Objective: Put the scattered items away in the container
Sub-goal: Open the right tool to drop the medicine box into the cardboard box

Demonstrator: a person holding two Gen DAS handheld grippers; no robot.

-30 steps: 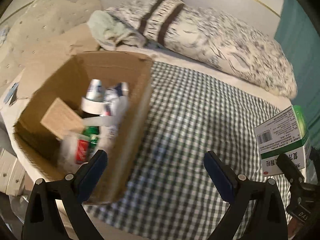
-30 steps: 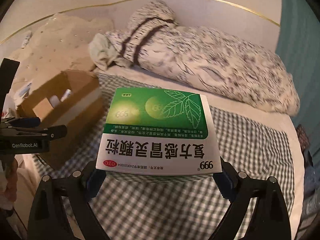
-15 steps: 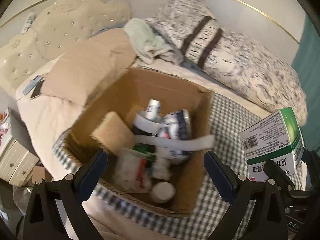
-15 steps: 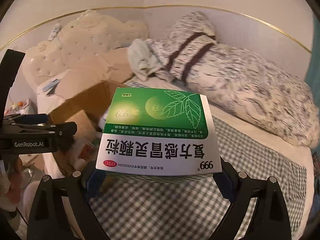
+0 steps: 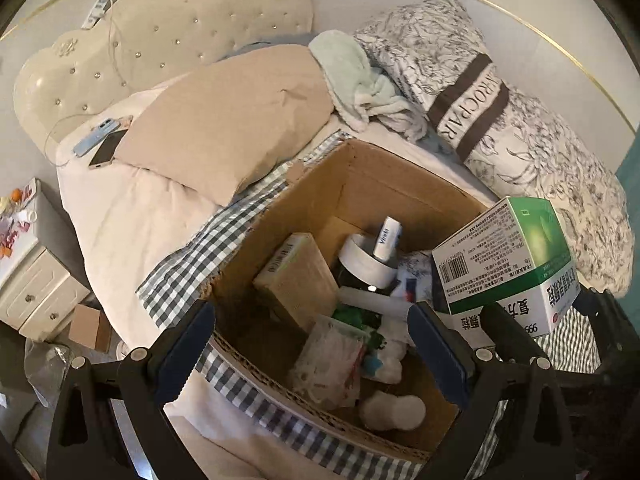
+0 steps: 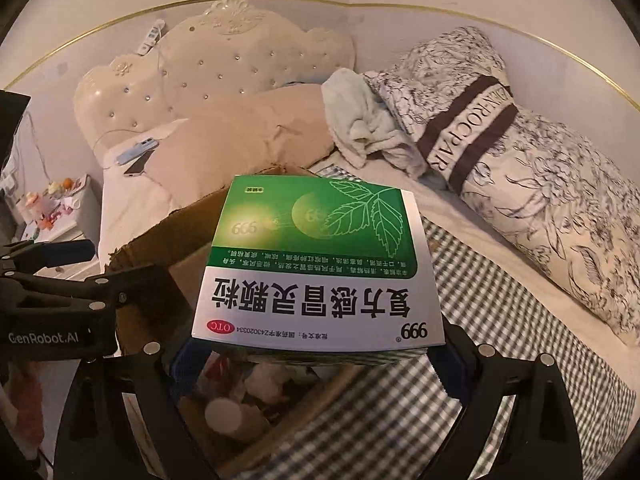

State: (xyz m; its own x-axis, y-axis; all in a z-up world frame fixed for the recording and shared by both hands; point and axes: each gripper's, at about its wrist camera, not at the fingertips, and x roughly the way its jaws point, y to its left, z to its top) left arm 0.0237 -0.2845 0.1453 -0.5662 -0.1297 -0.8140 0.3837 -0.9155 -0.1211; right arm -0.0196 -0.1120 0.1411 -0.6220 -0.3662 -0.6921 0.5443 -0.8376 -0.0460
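Right gripper clamps green-and-white cardboard medicine box by its two side walls, box level, poised over near corner of open brown cardboard carton. Box likely light, stiff but crushable; side-wall hold near bottom edge suits it. Left gripper jaws spread wide, holding nothing, hovering over carton's near rim. Inside carton: tape roll, tissue pack, small bottles. Carton sits on checked cloth; beyond, beige pillow, floral duvet.
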